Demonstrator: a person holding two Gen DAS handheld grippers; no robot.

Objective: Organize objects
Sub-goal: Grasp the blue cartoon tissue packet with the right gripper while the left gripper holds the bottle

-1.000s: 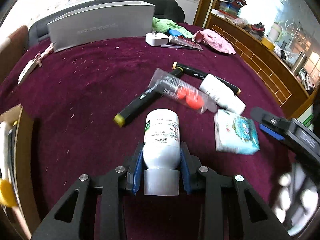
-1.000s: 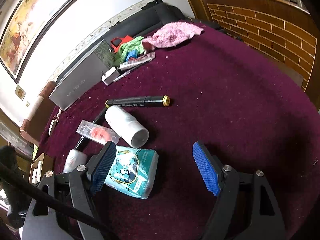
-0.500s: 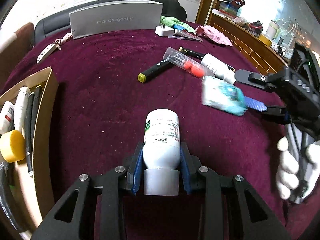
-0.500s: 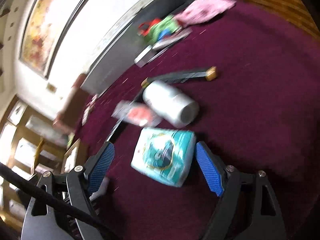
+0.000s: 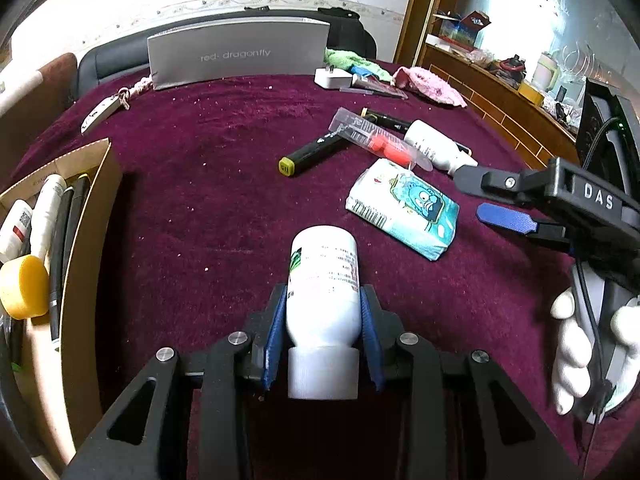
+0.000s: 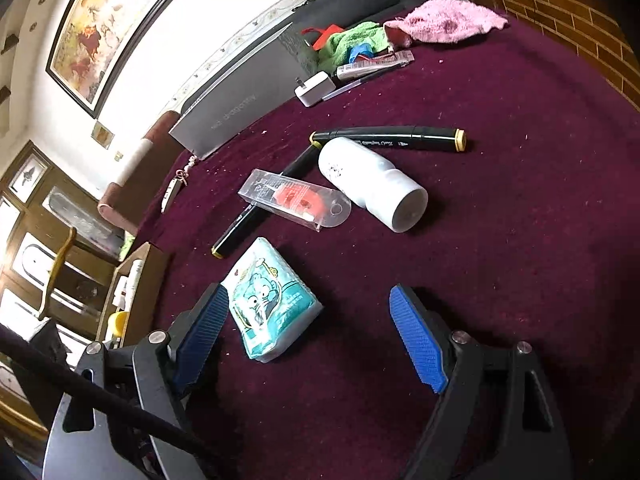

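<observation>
Left tongs (image 5: 324, 332) clamped on rigid, smooth white bottle (image 5: 323, 280) near its neck, jaws opening; right tongs (image 6: 312, 340) apart, straddling soft, light tissue pack (image 6: 270, 300), best pinched across its short sides

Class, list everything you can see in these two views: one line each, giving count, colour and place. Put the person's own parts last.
Bottle: one, white, in left tool.
Bottle: one, white, lying mid-cloth.
Tissue pack: one, teal, between right tool's pads.
Markers: two, black, beside lying bottle.
Clear packet: one, red contents, across a marker.
Cardboard box: one, brown, left edge, part filled.
Grey box: one, far edge.
Charger: one, white, far edge.
Pink cloth: one, far edge.
Left tool: gripping, jaws easing apart.
Right tool: open.
Gloved hand: one, white.
</observation>
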